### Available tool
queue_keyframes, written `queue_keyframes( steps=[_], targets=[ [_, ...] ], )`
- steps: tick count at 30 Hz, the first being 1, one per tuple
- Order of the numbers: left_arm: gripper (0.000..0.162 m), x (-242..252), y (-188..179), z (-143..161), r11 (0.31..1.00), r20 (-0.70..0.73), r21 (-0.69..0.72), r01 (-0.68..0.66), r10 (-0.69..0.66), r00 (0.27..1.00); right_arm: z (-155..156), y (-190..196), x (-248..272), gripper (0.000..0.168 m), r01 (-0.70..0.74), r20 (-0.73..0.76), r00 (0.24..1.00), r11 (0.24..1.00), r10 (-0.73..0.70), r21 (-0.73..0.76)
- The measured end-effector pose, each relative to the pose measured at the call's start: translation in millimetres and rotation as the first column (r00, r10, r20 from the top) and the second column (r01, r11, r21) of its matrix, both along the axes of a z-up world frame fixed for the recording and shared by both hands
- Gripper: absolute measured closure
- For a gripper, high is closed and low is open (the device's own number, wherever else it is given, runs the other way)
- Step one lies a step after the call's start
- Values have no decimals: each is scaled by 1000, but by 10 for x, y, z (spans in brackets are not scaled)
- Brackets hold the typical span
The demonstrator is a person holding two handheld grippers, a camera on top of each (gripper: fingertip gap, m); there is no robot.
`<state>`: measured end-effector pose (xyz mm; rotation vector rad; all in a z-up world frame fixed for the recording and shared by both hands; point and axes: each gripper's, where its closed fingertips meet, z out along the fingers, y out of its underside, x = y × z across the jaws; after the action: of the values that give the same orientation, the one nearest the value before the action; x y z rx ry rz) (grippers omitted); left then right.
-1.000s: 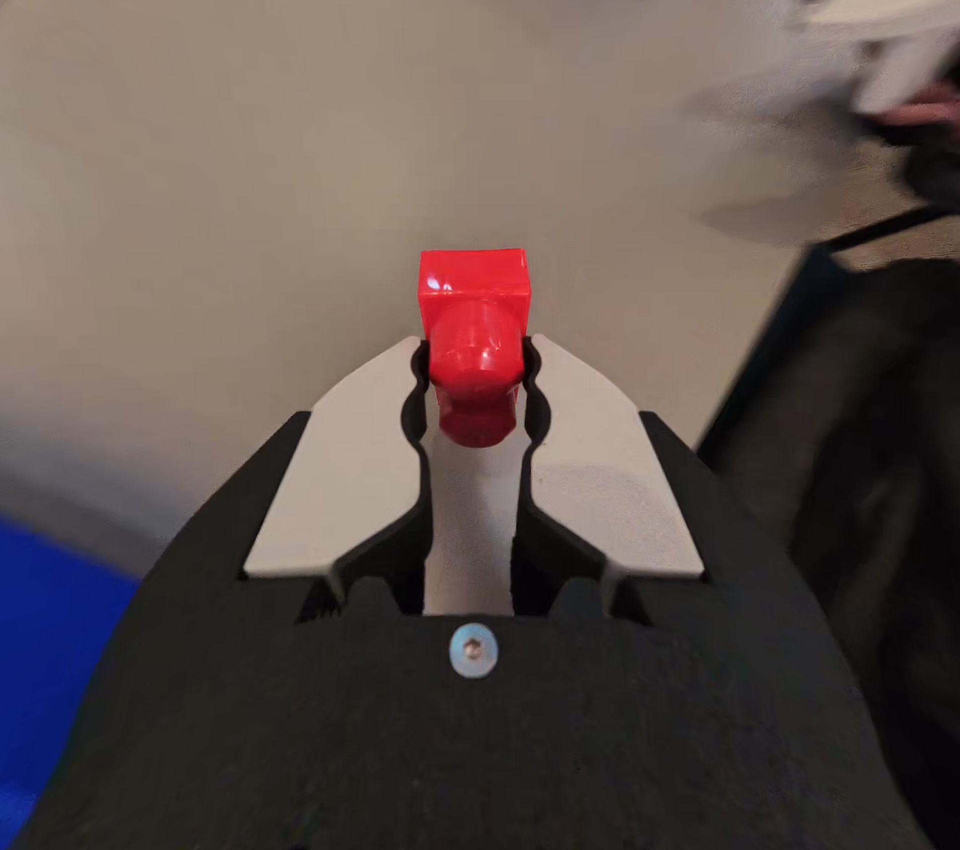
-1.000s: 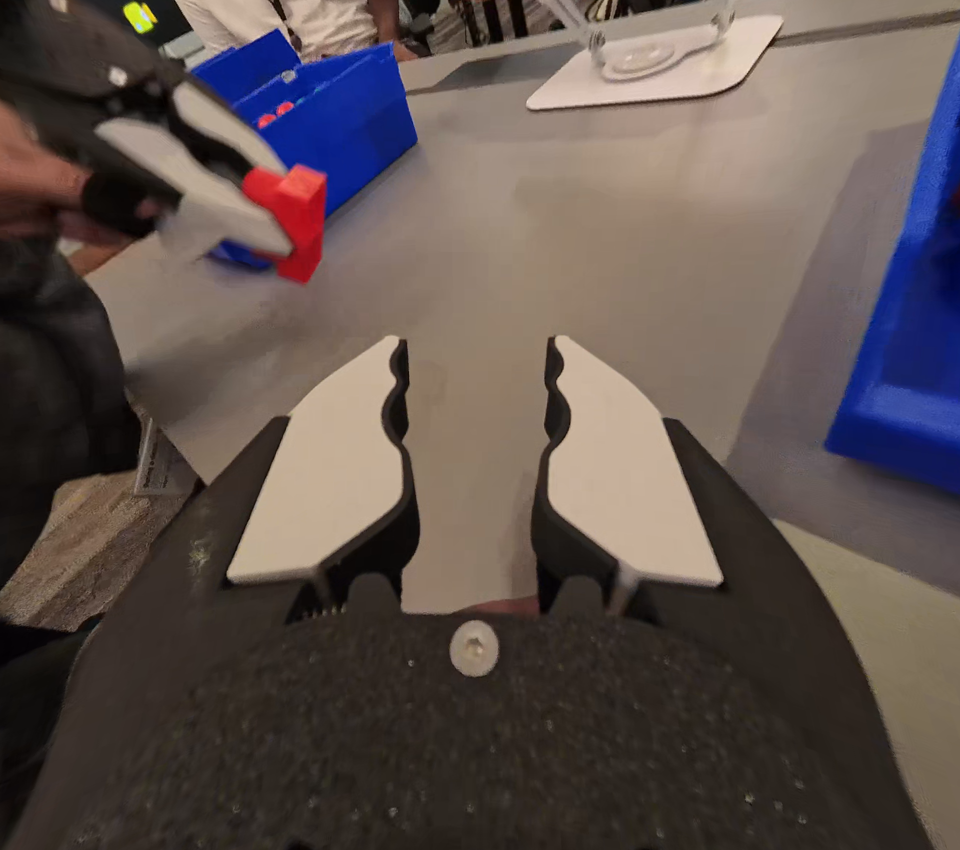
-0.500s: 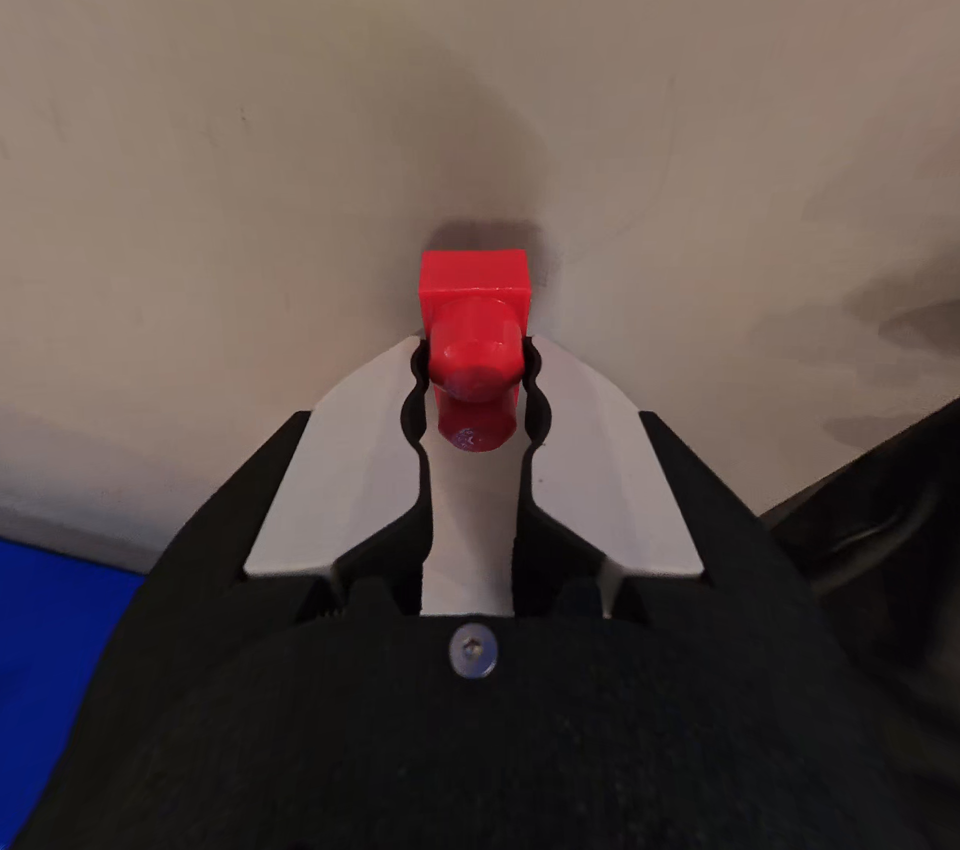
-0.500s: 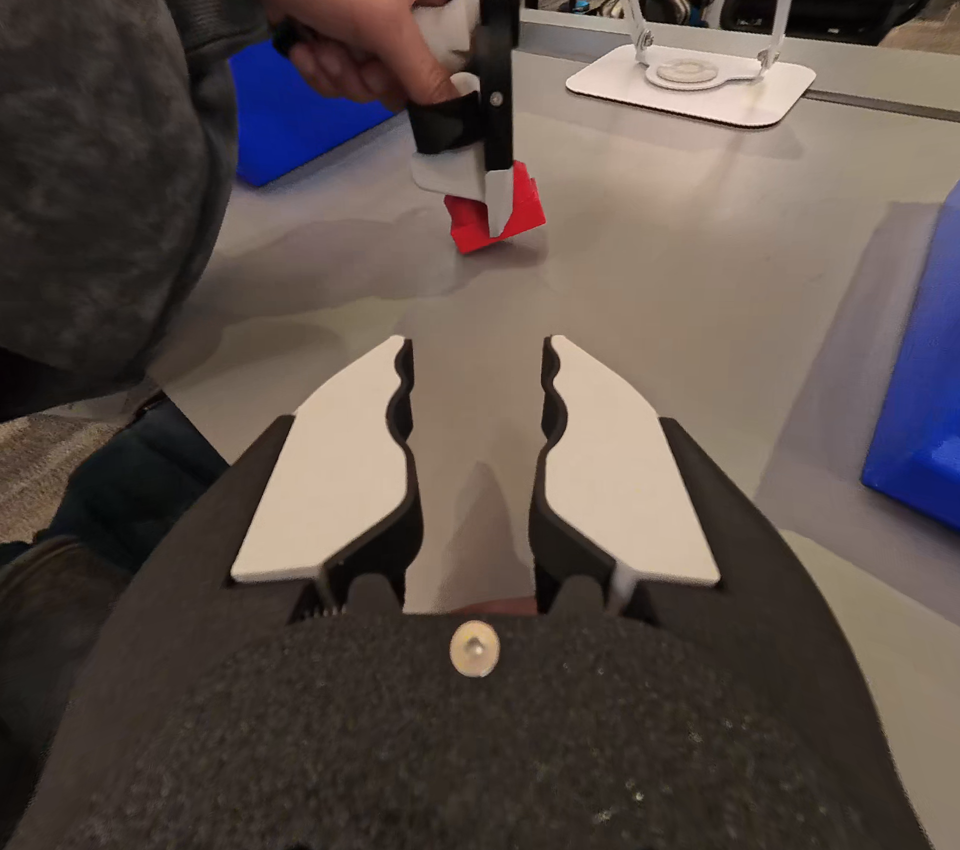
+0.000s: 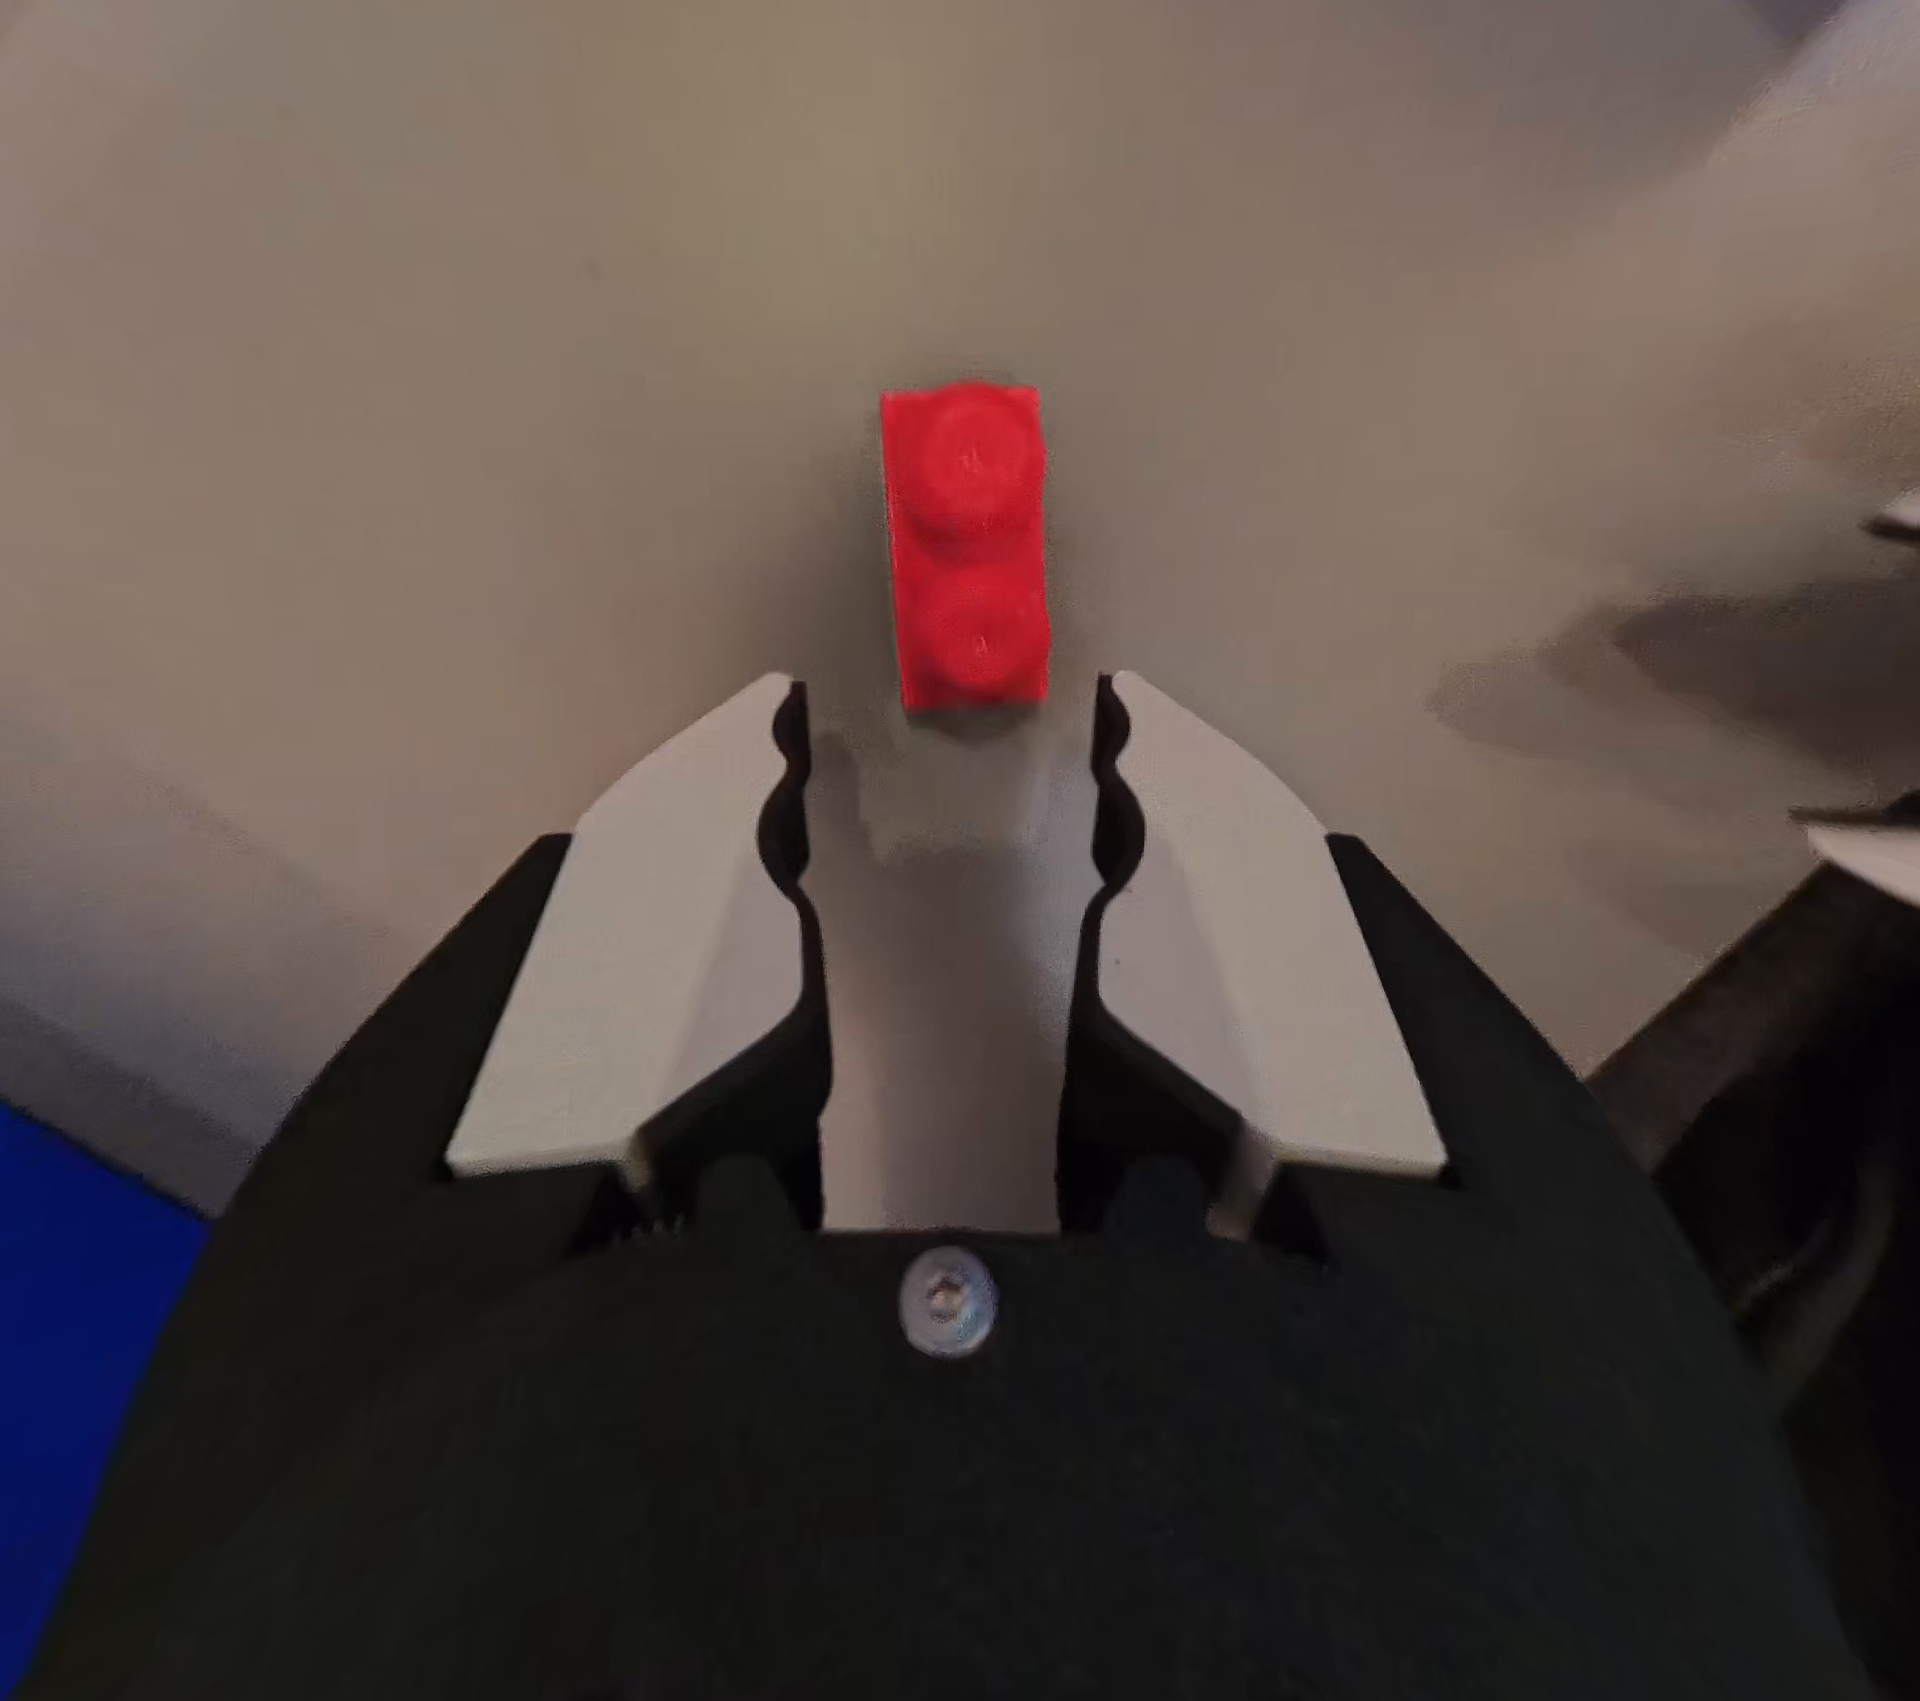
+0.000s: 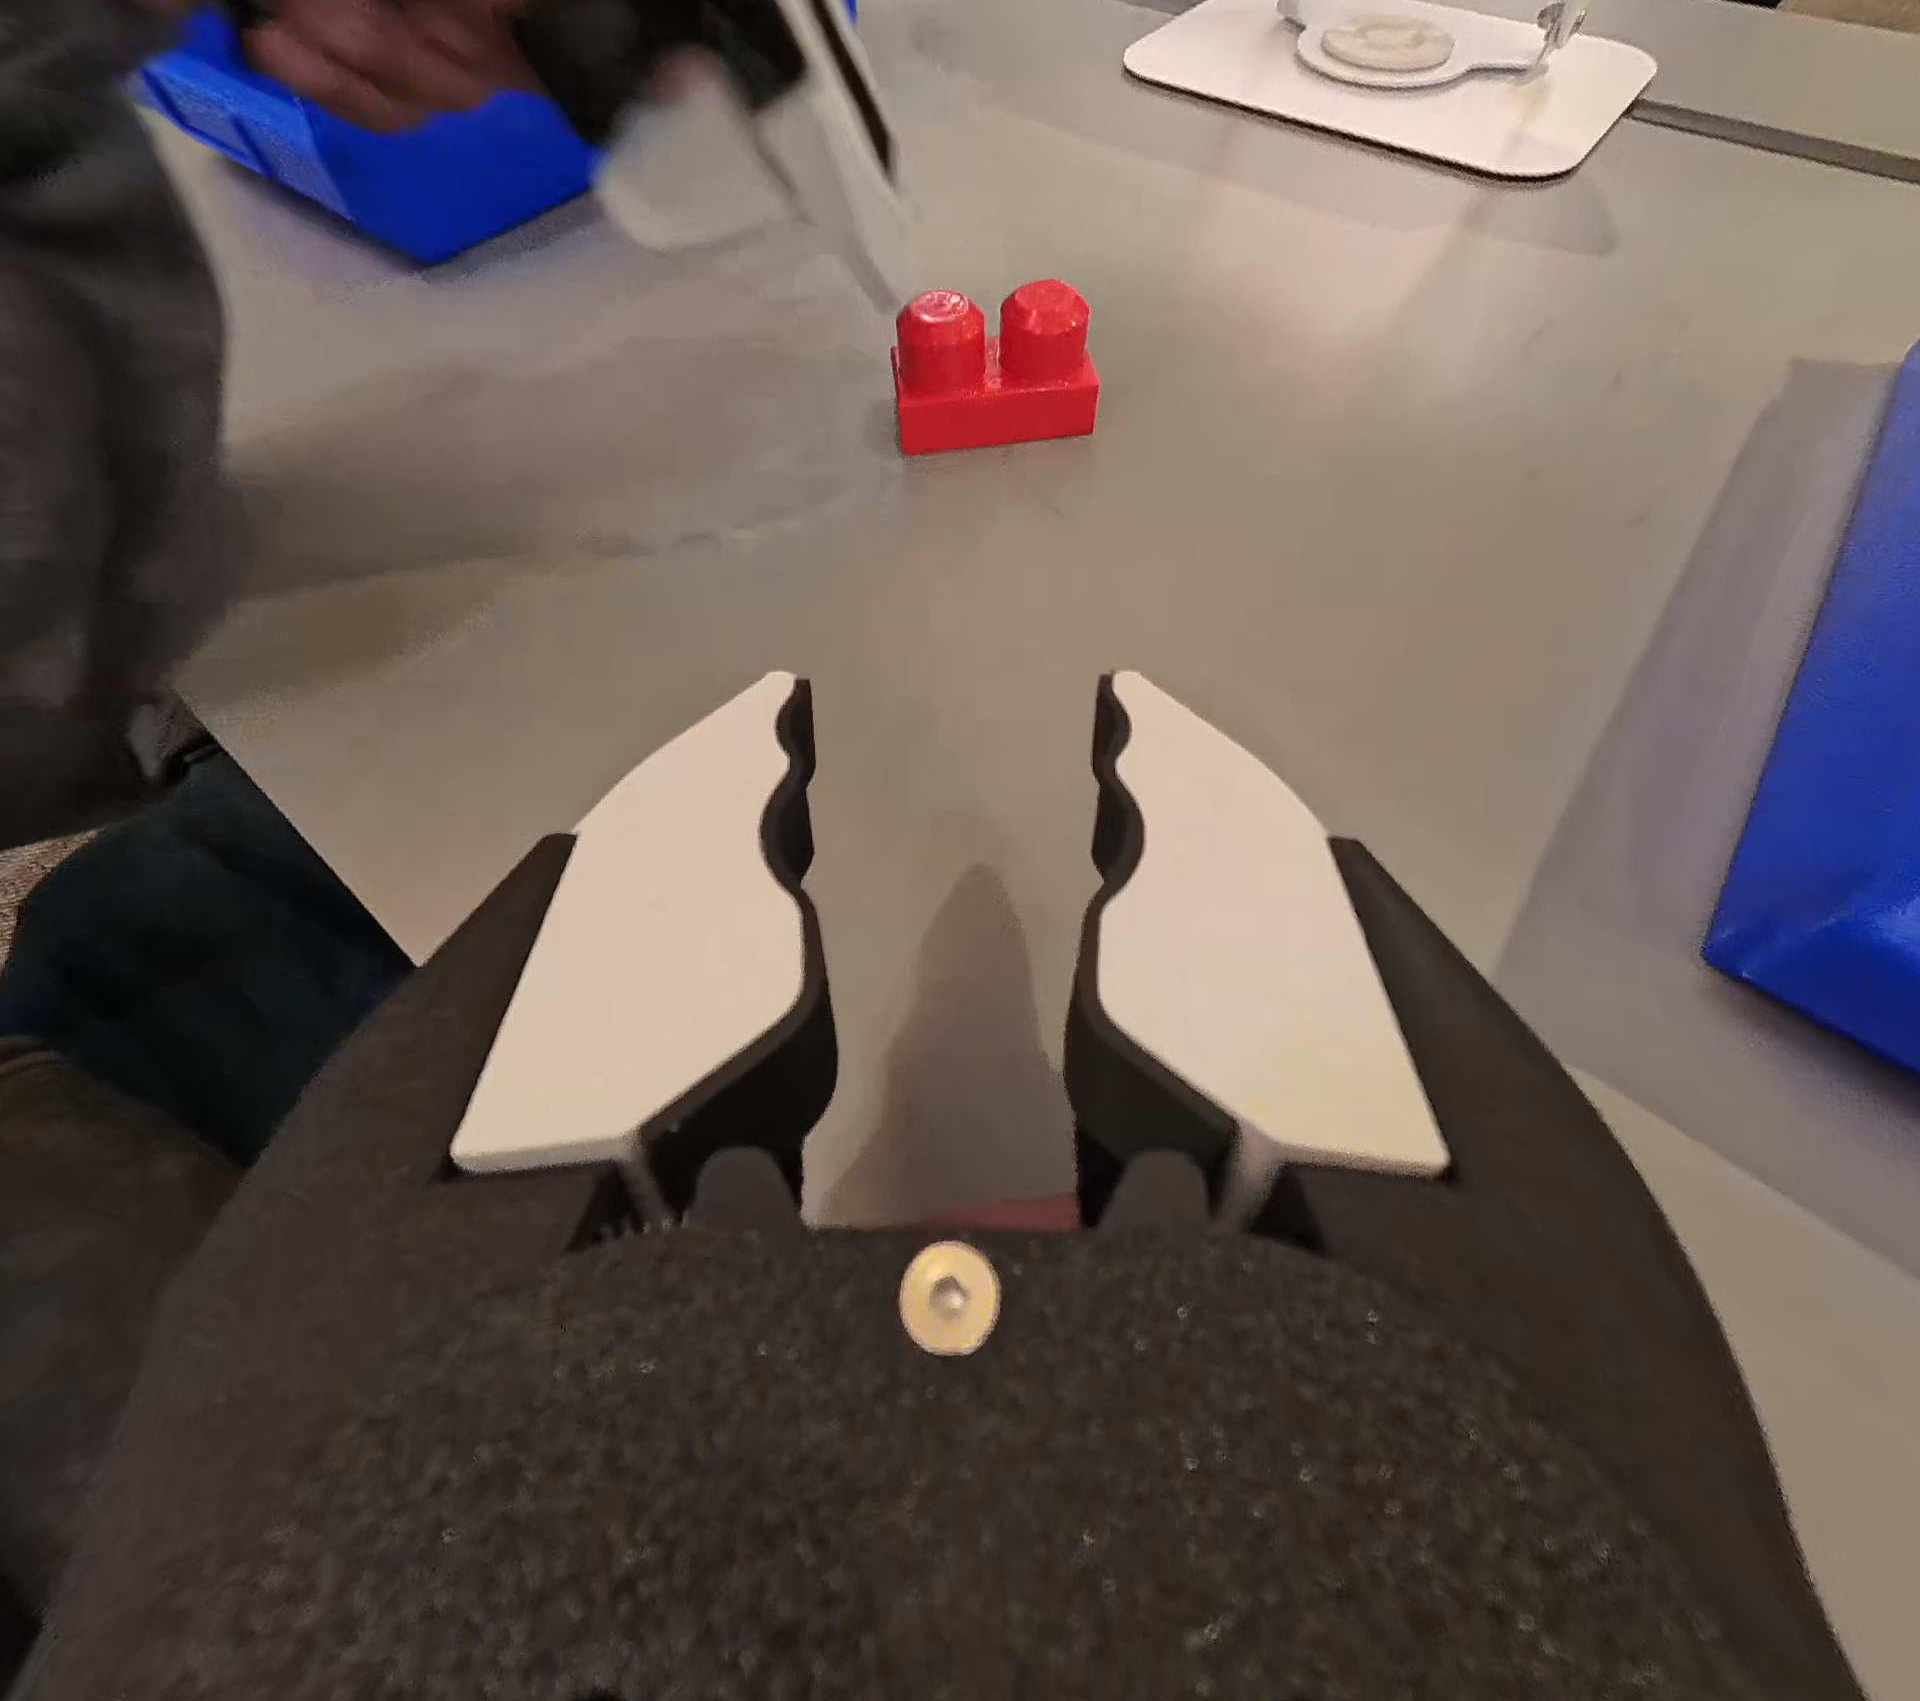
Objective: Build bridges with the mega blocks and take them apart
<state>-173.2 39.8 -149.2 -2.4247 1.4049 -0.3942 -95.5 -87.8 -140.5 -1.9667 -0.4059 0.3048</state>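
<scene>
A red two-stud mega block (image 5: 968, 550) stands studs up on the grey table (image 5: 416, 404), just beyond my left gripper's tips. My left gripper (image 5: 948, 695) is open and empty, looking down on the block. In the right wrist view the same block (image 6: 994, 370) sits mid-table, with the left gripper (image 6: 831, 197) blurred just above and to the left of it, held by a hand. My right gripper (image 6: 951, 690) is open and empty, low over the table's near part, well short of the block.
A blue bin (image 6: 416, 165) stands at the far left behind the hand. Another blue bin (image 6: 1849, 768) is at the right edge. A white stand base (image 6: 1392, 67) sits at the back right. The table's near-left edge (image 6: 301, 830) drops to the person's lap.
My left gripper has set the red block on the table, opened and pulled back up from it. My right gripper has stayed open and shifted only slightly.
</scene>
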Motion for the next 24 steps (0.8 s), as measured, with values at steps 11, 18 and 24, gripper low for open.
queue_keyframes(
  steps=[11, 18, 24],
  targets=[
    [114, -815, -1230, 202, 962, 630, 240, -128, -54, 774, 9, 773, -353, 95, -77, 69, 994, 993, 83, -86],
    [114, -736, -1478, 228, 980, 675, 190, -52, -92, 732, -351, 1460, -549, 88, -14, 209, 976, 980, 57, -199],
    [114, -754, -1499, 127, 980, 648, 196, -29, -108, 754, -185, 1468, -501, 100, -27, 174, 983, 987, 55, -160]
  ],
)
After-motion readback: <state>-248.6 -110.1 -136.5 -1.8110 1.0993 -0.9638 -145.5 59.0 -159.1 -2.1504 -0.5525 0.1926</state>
